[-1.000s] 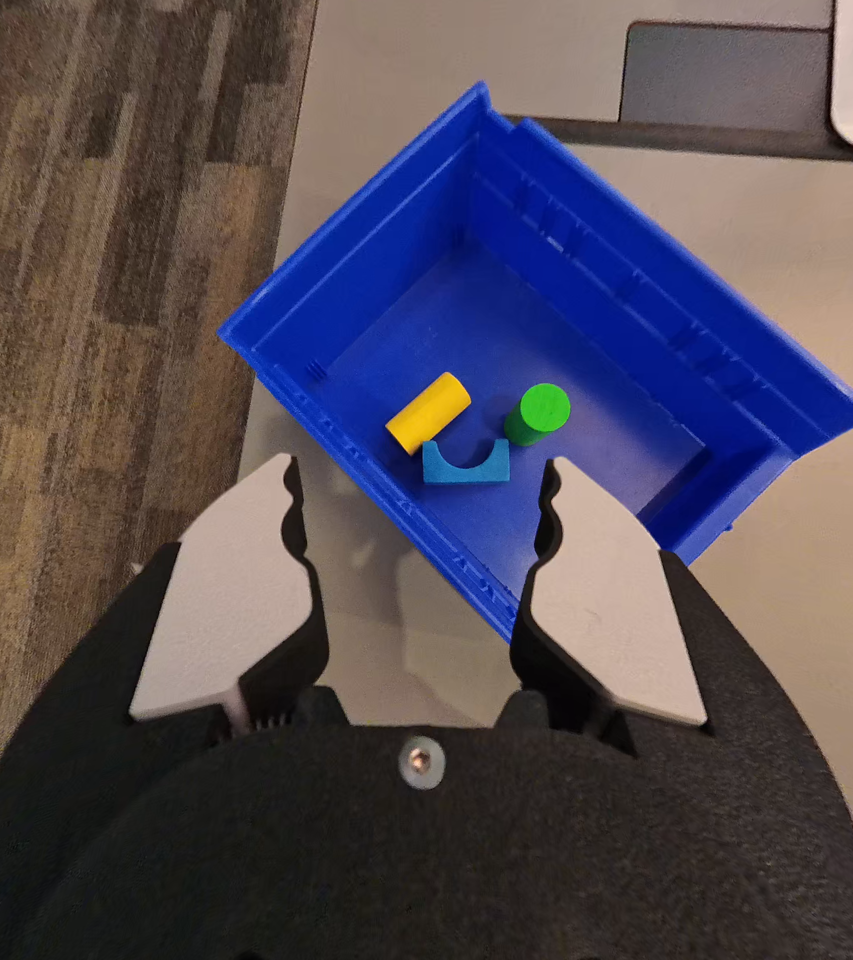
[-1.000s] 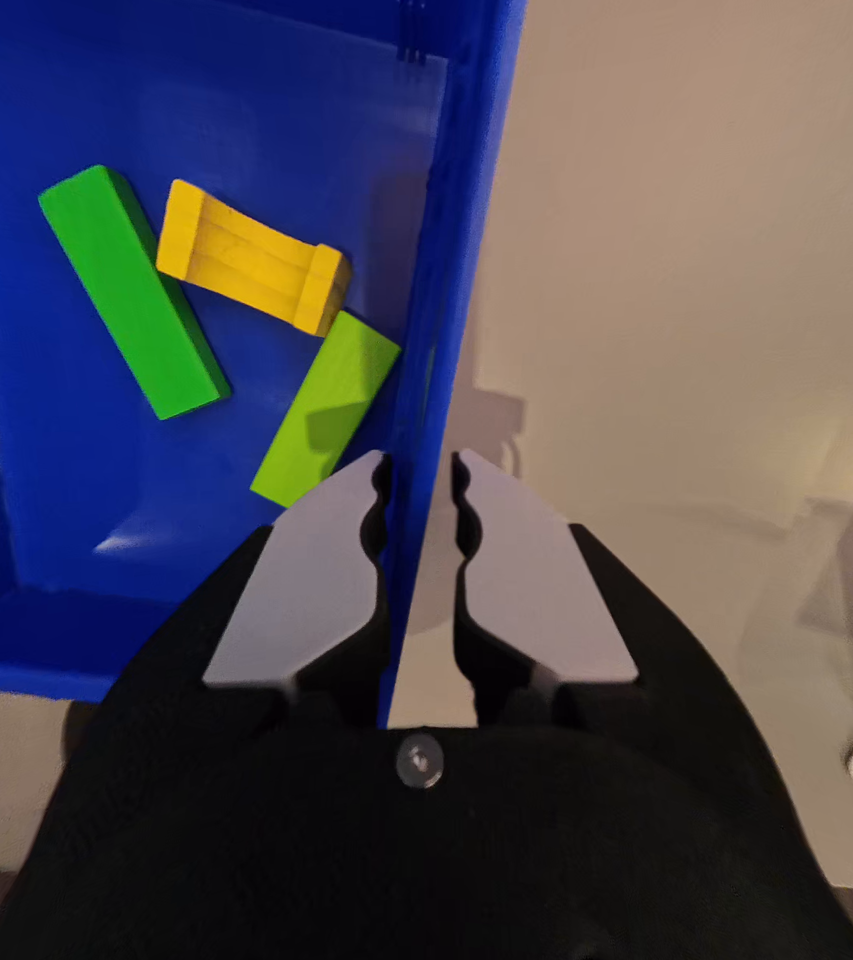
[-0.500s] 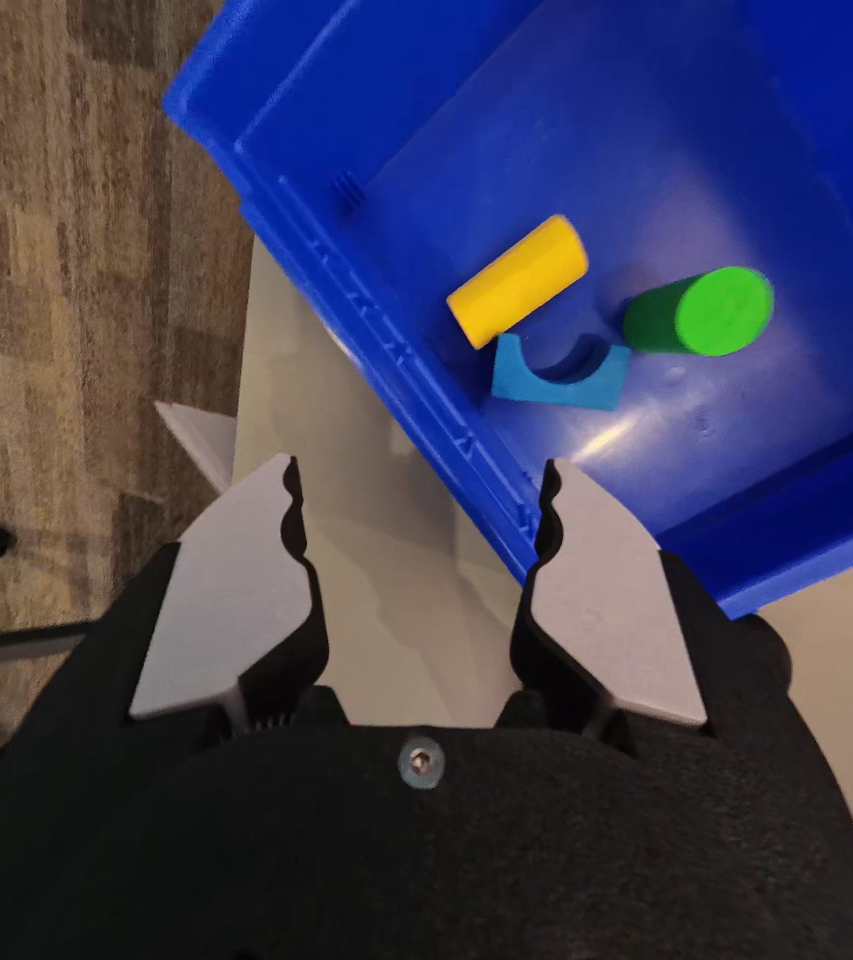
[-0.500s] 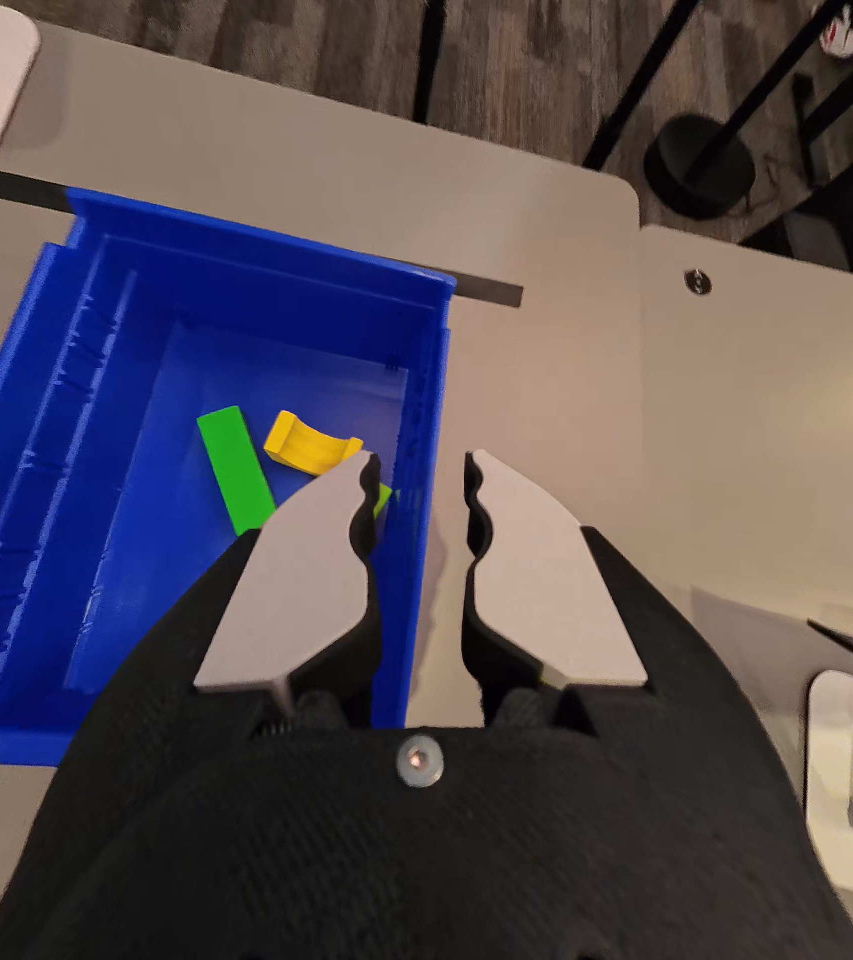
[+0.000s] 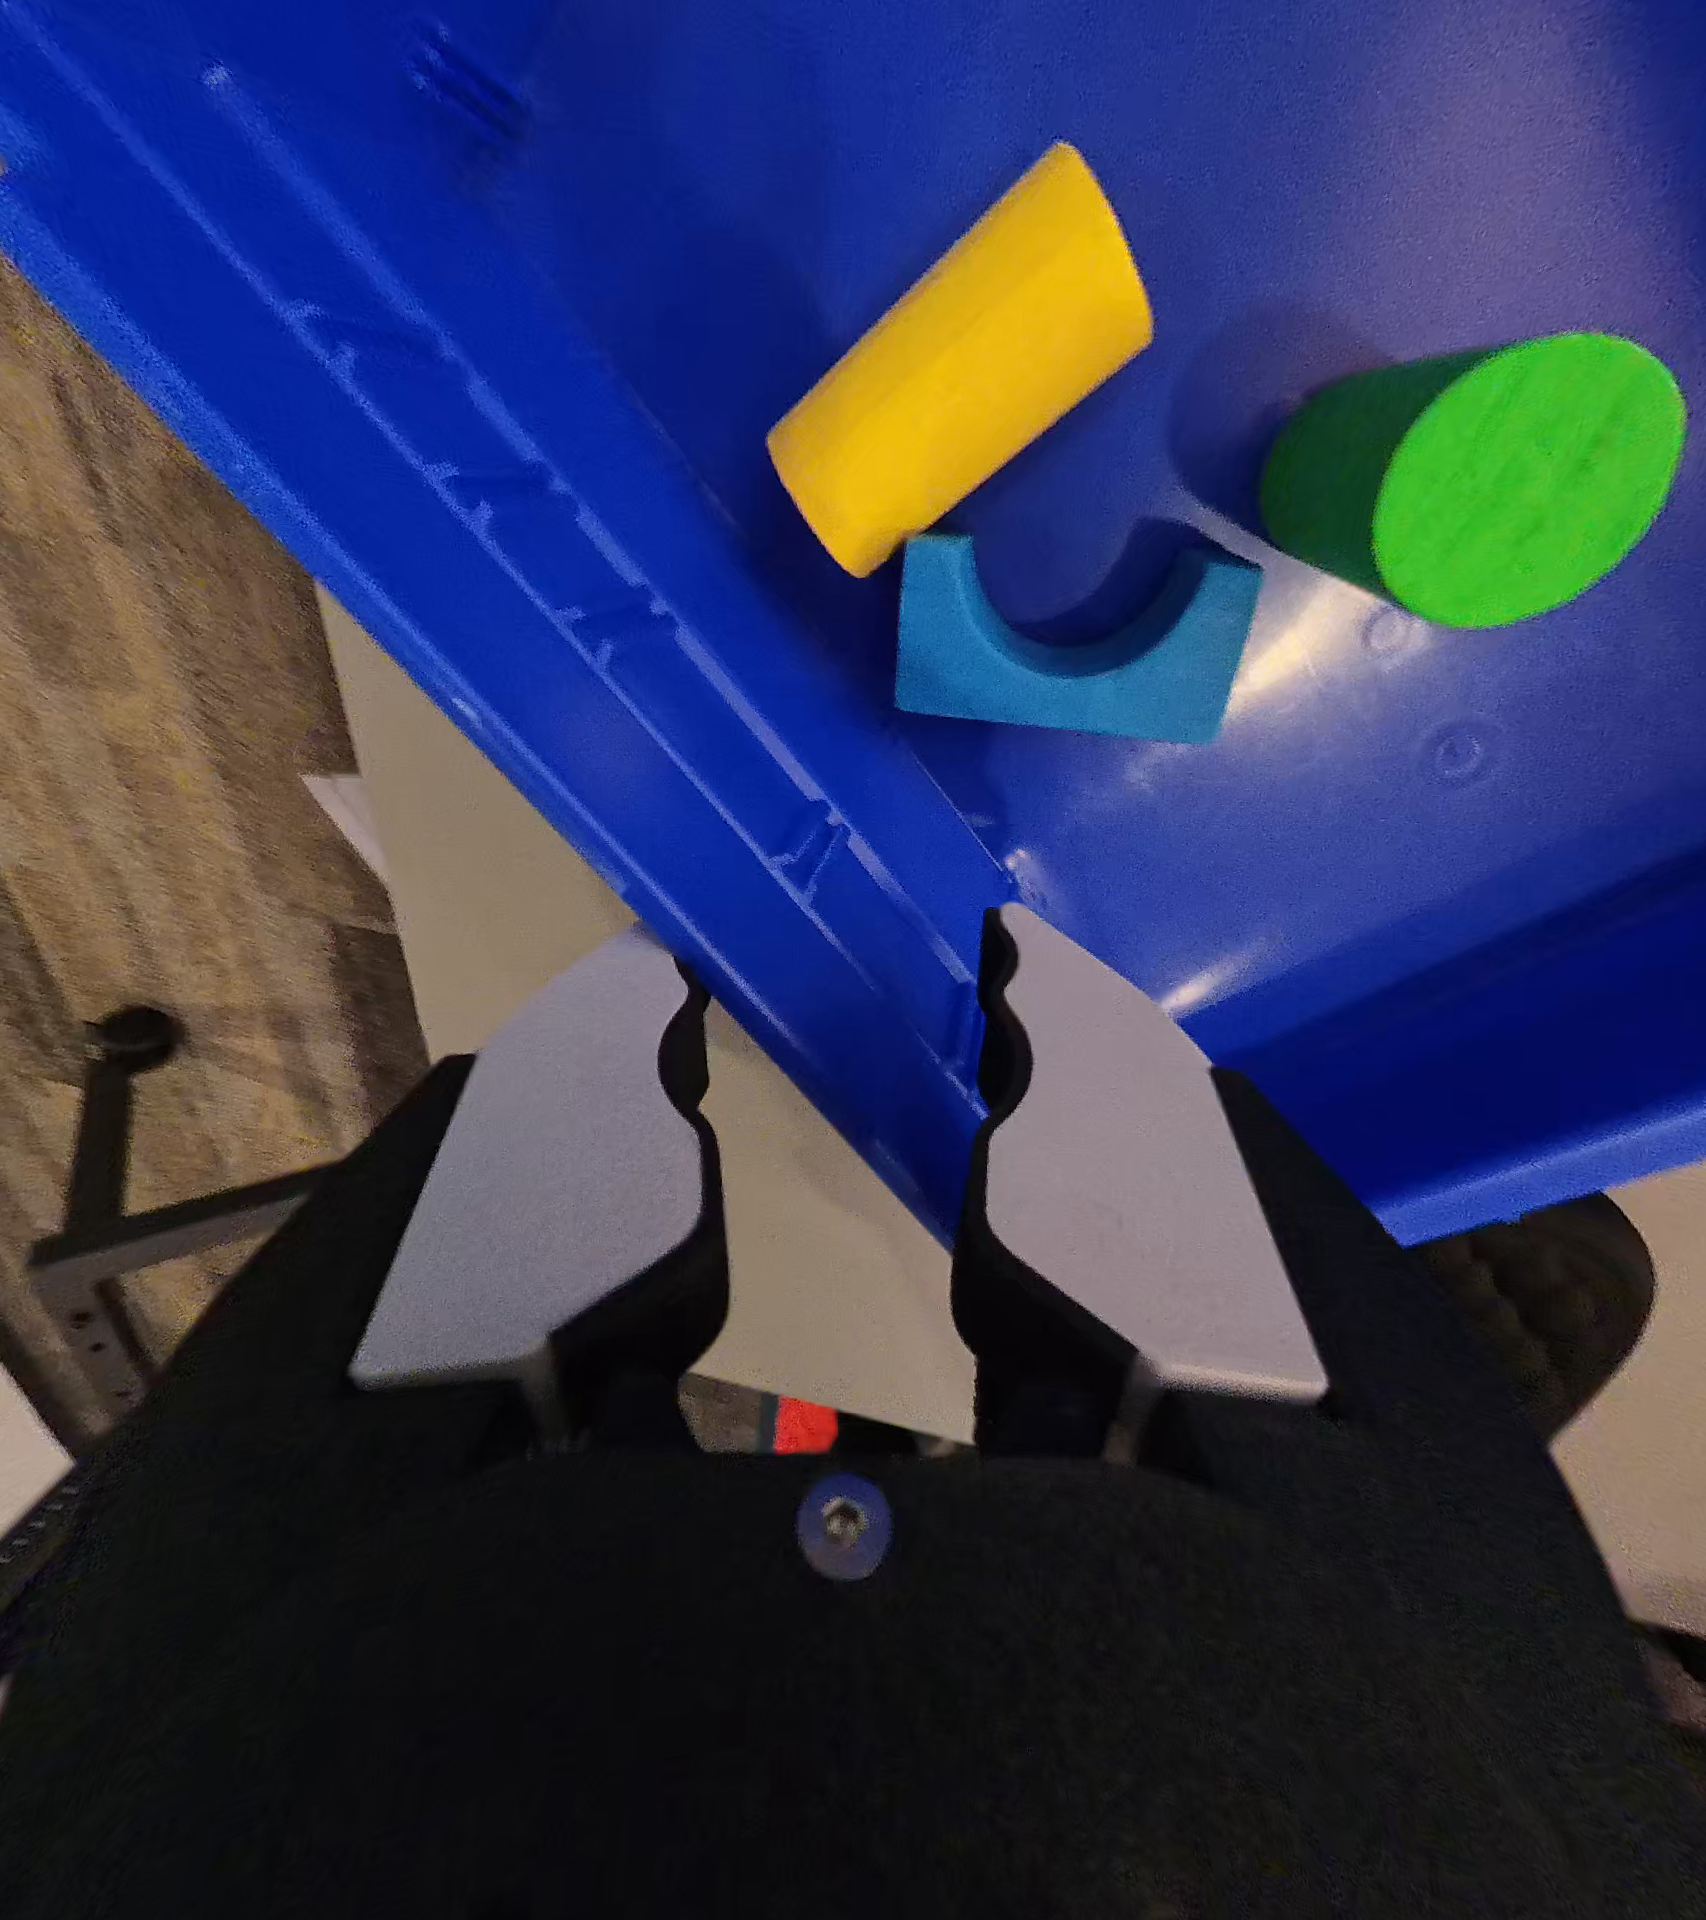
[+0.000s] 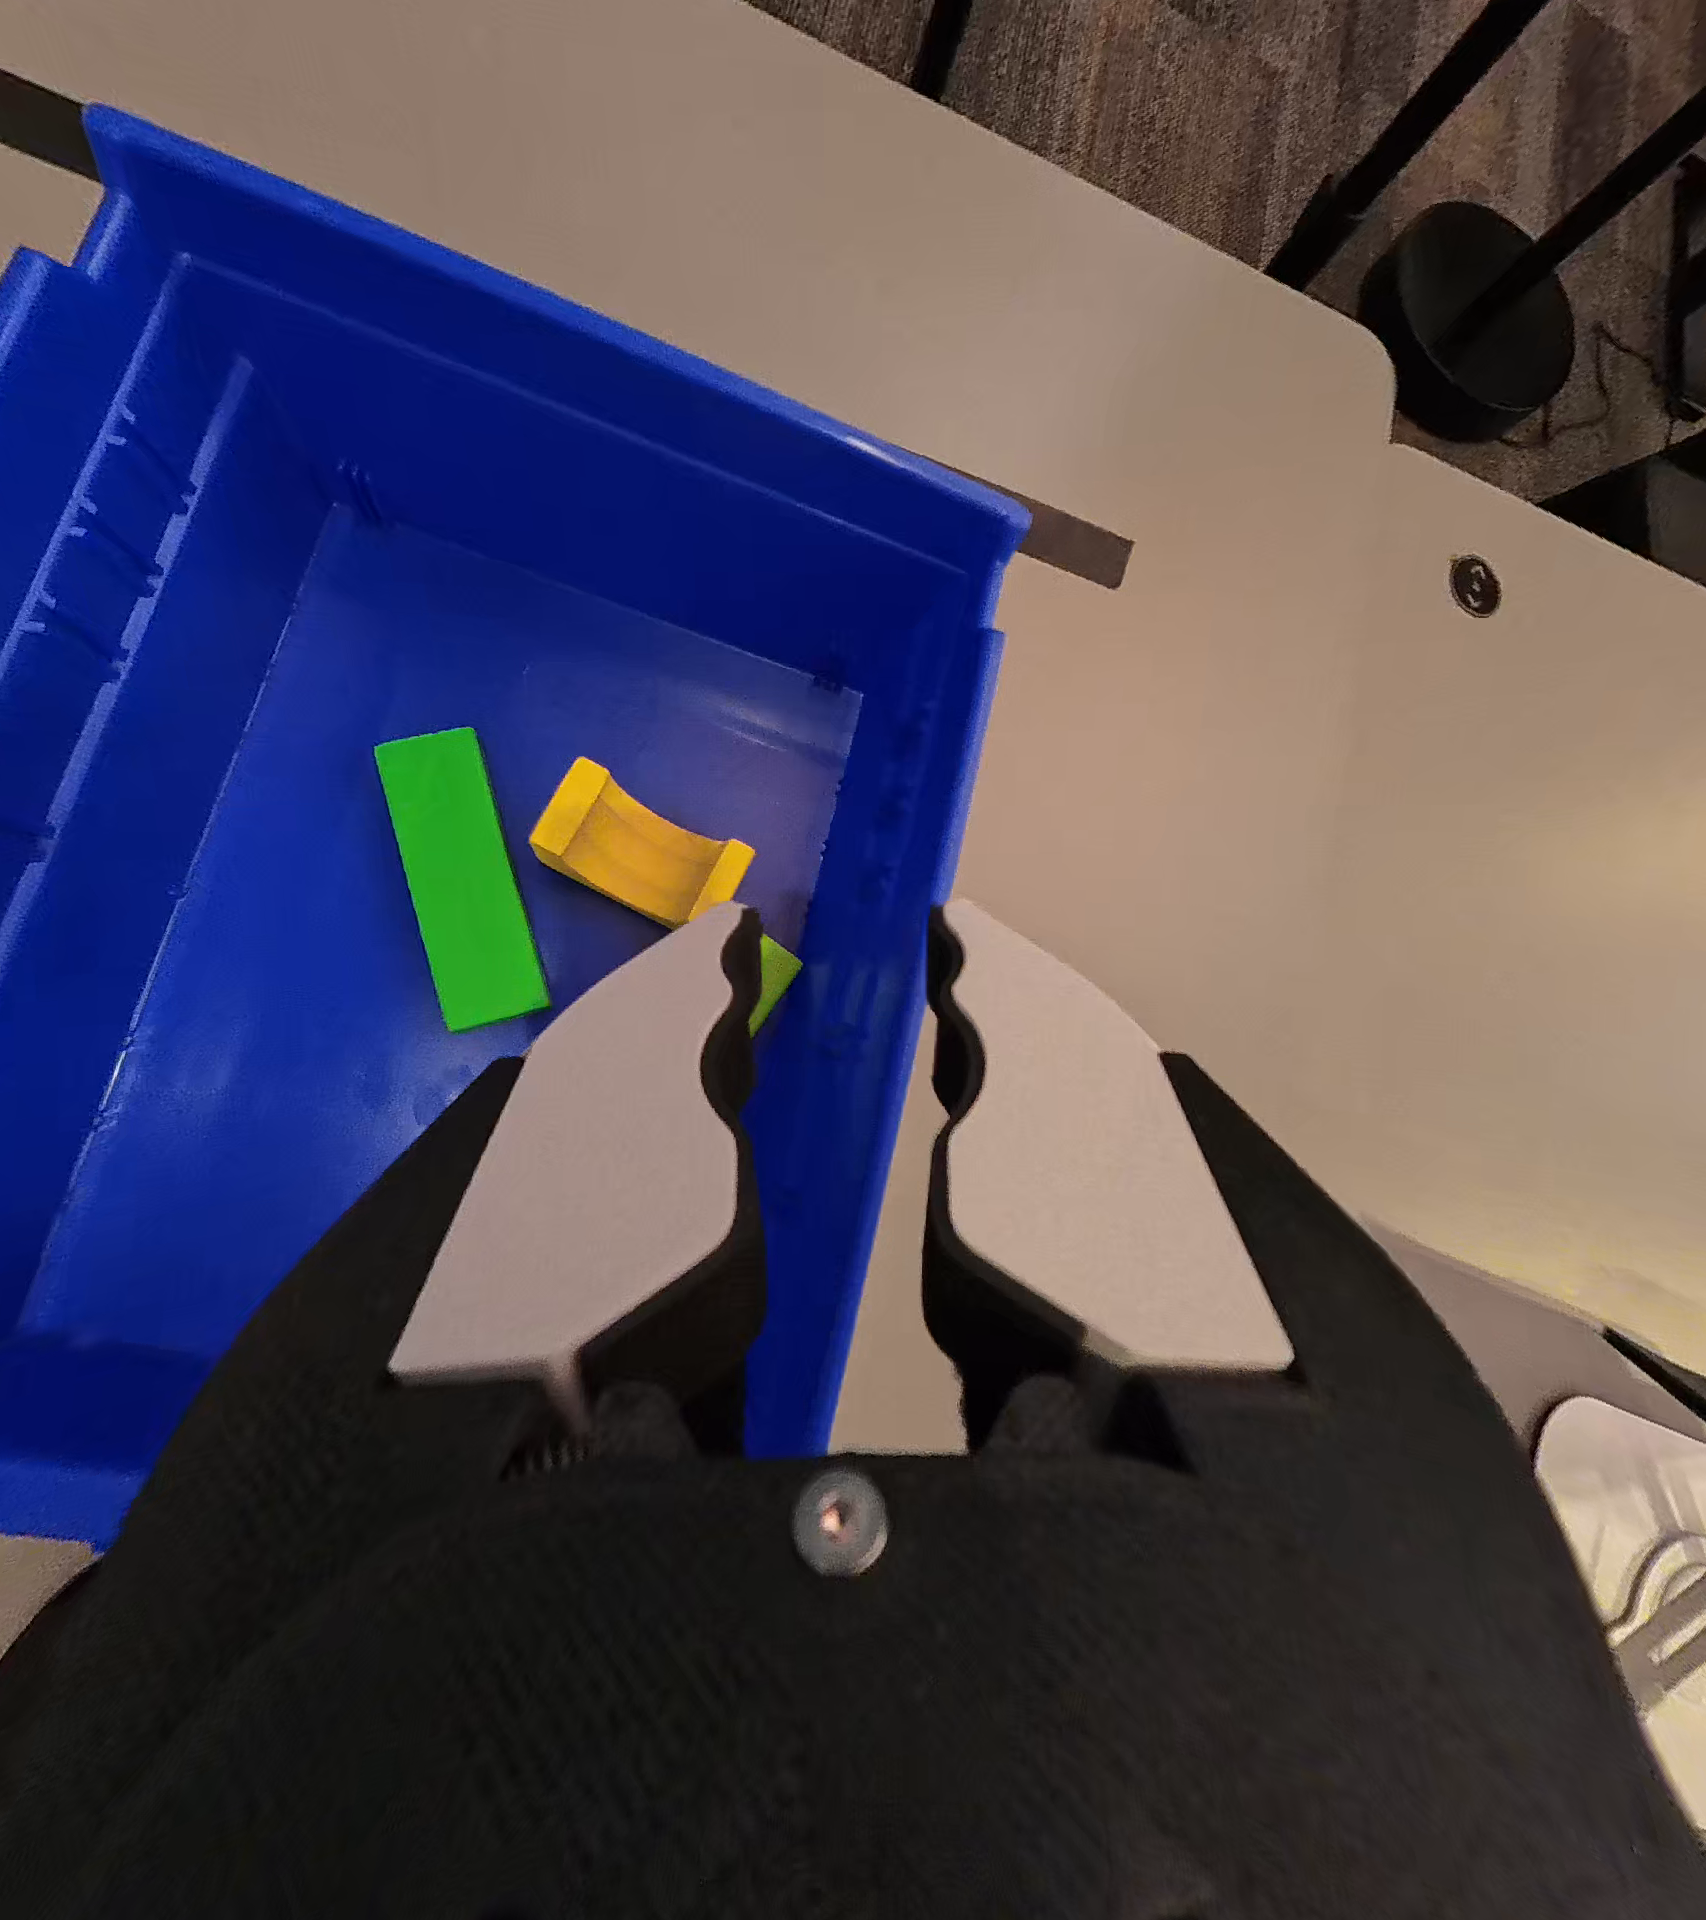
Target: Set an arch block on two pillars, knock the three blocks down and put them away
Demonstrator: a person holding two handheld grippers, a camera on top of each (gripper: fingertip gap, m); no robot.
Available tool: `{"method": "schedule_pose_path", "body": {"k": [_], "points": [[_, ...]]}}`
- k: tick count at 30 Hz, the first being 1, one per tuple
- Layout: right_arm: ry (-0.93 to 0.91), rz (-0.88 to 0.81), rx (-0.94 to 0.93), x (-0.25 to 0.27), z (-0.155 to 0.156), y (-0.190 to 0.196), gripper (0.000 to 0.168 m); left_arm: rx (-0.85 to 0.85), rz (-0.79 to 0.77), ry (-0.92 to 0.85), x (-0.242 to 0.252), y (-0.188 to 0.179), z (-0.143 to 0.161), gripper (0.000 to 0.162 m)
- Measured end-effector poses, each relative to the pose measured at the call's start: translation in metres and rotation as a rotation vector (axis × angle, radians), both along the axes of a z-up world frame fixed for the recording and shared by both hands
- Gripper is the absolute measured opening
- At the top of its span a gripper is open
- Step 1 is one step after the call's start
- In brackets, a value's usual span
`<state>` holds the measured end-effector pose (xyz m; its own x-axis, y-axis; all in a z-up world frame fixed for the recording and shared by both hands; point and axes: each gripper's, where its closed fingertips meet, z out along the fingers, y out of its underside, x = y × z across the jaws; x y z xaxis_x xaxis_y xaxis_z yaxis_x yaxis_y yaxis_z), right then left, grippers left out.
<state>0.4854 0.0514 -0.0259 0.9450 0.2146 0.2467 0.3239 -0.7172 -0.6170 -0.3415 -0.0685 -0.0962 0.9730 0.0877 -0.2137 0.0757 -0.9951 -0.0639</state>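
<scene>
In the left wrist view a blue arch (image 5: pixel 1072 670) lies in the upper middle of the frame on the floor of a blue bin (image 5: pixel 620 582), its hollow facing up-frame. A yellow cylinder (image 5: pixel 963 358) lies on its side just above it, one end touching the arch's left horn; a green cylinder (image 5: pixel 1472 478) sits to the right, close to the arch's right horn. The left gripper (image 5: pixel 838 961) straddles the bin's side wall, which runs diagonally from upper left down between the fingers; the jaws are part-closed around the wall, with a gap showing on the left side, so a firm grip cannot be told. Carpet (image 5: pixel 80 623) fills the left edge

In the right wrist view another bin (image 6: pixel 205 343) sits on a beige table (image 6: pixel 1348 831) at left. Inside lie a yellow arch (image 6: pixel 641 847), a green bar (image 6: pixel 459 878) to its left, and a lime block (image 6: pixel 774 982) mostly hidden behind the left finger. The right gripper (image 6: pixel 838 925) has one finger inside and one outside the bin's right wall, jaws apart with daylight beside the wall, not clamping it
</scene>
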Motion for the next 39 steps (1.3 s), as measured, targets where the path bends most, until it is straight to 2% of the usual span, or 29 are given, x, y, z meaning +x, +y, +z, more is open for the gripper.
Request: {"method": "schedule_pose_path", "body": {"k": [3, 8, 10, 19, 22, 24, 26, 28, 29, 31, 32, 34, 39], "points": [[-0.011, 0.020, -0.013, -0.006, -0.004, 0.004, 0.032, 0.030, -0.119, 0.097, -0.001, 0.024, 0.000, 0.043], [-0.040, 0.043, -0.053, -0.012, -0.015, 0.006, 0.032, 0.099, -0.459, 0.258, 0.017, 0.069, 0.000, 0.038], [-0.050, 0.052, -0.069, -0.014, -0.019, 0.007, 0.032, 0.138, -0.550, 0.293, 0.028, 0.081, 0.000, 0.038], [-0.085, 0.070, -0.084, -0.017, -0.027, 0.013, 0.032, 0.150, -0.499, 0.264, 0.032, 0.079, 0.003, 0.041], [-0.084, 0.064, -0.042, -0.017, -0.019, 0.016, 0.032, 0.275, -0.450, 0.252, 0.036, 0.081, 0.032, 0.047], [-0.083, 0.063, -0.002, -0.017, -0.011, 0.018, 0.032, 0.421, -0.448, 0.165, 0.055, 0.083, 0.059, 0.052], [-0.079, 0.063, 0.039, -0.018, -0.003, 0.020, 0.032, 0.571, -0.518, 0.052, 0.084, 0.083, 0.087, 0.054], [-0.075, 0.061, 0.072, -0.018, 0.003, 0.021, 0.032, 0.629, -0.620, -0.088, 0.119, 0.070, 0.100, 0.057], [-0.072, 0.061, 0.079, -0.018, 0.005, 0.021, 0.032, 0.599, -0.677, -0.169, 0.136, 0.058, 0.097, 0.051], [-0.071, 0.066, 0.074, -0.019, 0.005, 0.020, 0.032, 0.483, -0.782, -0.280, 0.162, 0.036, 0.083, 0.058], [-0.075, 0.069, 0.070, -0.020, 0.004, 0.019, 0.032, 0.458, -0.812, -0.229, 0.161, 0.038, 0.079, 0.066], [-0.083, 0.077, 0.061, -0.021, 0.002, 0.019, 0.032, 0.462, -0.820, -0.117, 0.156, 0.051, 0.072, 0.057], [-0.094, 0.089, 0.036, -0.024, -0.004, 0.020, 0.032, 0.285, -0.822, -0.062, 0.156, 0.060, 0.034, 0.071]]}}
